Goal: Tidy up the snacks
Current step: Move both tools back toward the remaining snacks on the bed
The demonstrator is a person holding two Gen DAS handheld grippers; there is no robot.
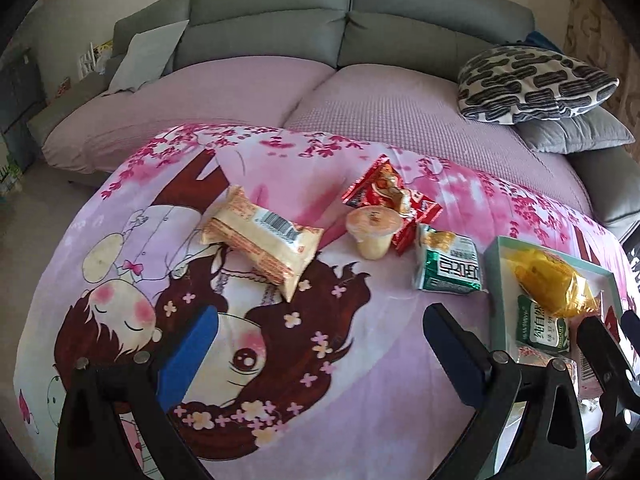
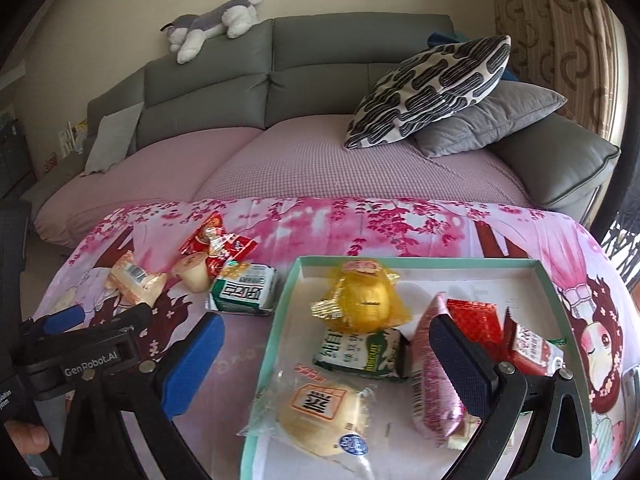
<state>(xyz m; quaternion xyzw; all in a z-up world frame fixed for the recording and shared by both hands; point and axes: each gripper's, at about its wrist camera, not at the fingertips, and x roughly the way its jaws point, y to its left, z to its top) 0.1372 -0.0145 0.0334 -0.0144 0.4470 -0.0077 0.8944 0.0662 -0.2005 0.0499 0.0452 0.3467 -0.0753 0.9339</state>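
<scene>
While both grippers, left (image 1: 320, 344) and right (image 2: 326, 354), gape empty, four snacks await; next, grab green pack (image 1: 450, 266) left of box (image 2: 536, 270).

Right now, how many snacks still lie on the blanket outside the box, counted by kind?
Wafer pack: 1
Red packet: 1 (it looks like a single crumpled bag)
Jelly cup: 1
Green-and-white biscuit pack: 1
Total: 4 outside the box
</scene>
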